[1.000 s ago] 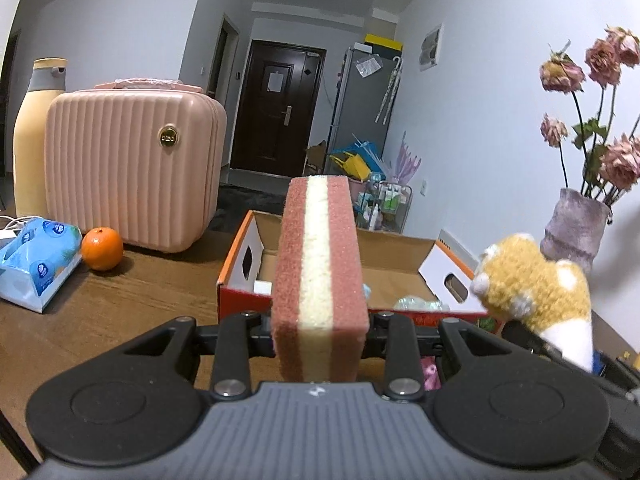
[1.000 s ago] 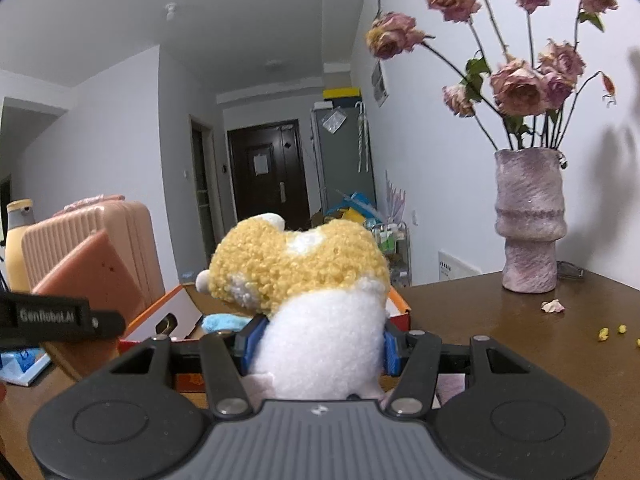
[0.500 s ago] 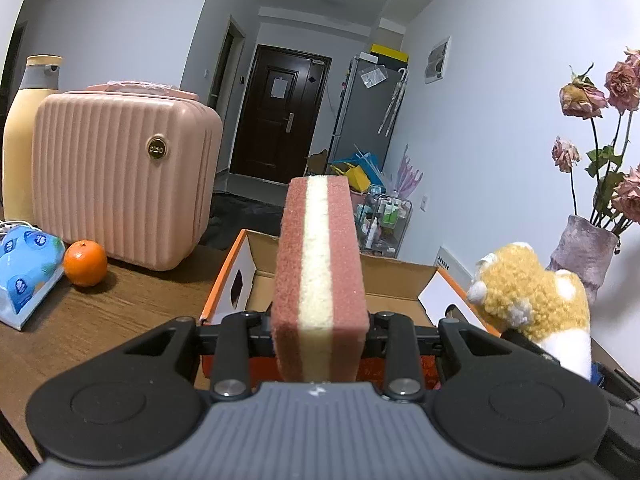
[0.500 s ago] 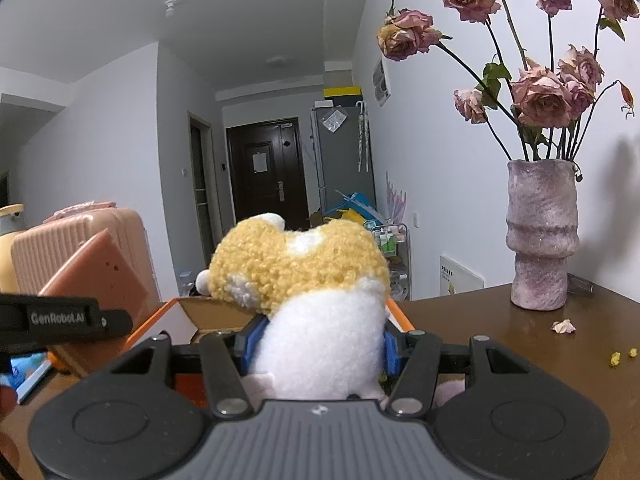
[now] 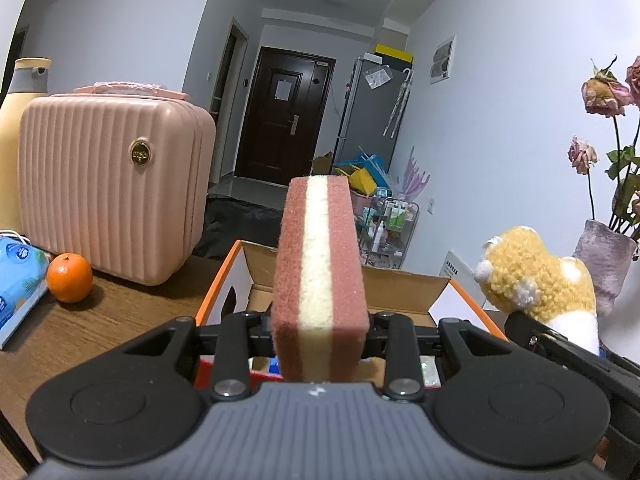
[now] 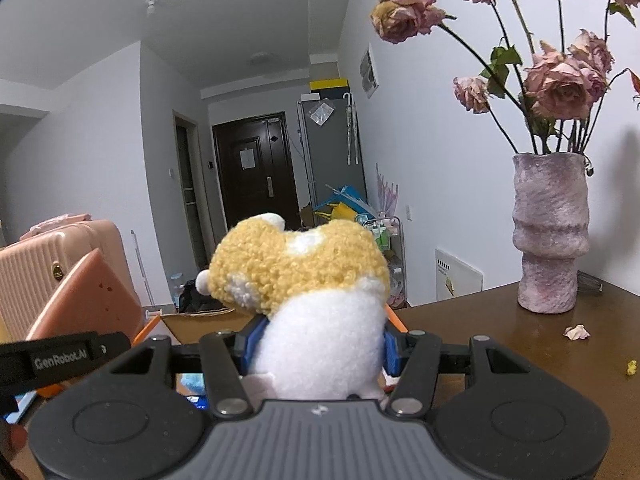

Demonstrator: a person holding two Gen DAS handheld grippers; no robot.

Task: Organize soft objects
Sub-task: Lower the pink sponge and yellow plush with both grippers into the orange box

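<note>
Left gripper (image 5: 320, 334): jaws closed tight on the sponge, pressing its two red faces.
Sponge (image 5: 319, 280): red-cream-red layered block, standing upright on its narrow end between the left fingers, held above the near edge of the box.
Right gripper (image 6: 316, 350): blue pads (image 6: 251, 340) partly closed, squeezing the white lower body of the plush toy.
Plush toy (image 6: 304, 284): curly yellow top, white underside, upright in the right gripper, raised off the table; in the left wrist view (image 5: 540, 280) it sits just right of the box.
Box (image 5: 240, 276): orange-and-white cardboard carton, flaps open, on the table directly ahead of both grippers; contents mostly hidden.
Table (image 5: 100, 320): dark brown wood.
Suitcase (image 5: 112, 184): pink, ribbed, upright, left of the box.
Orange (image 5: 70, 278): just beside the suitcase base.
Tissue pack (image 5: 18, 280): blue, at the left edge.
Vase (image 6: 550, 232): mauve, holding dried roses (image 6: 560, 84), on the right, well apart from the box.
</note>
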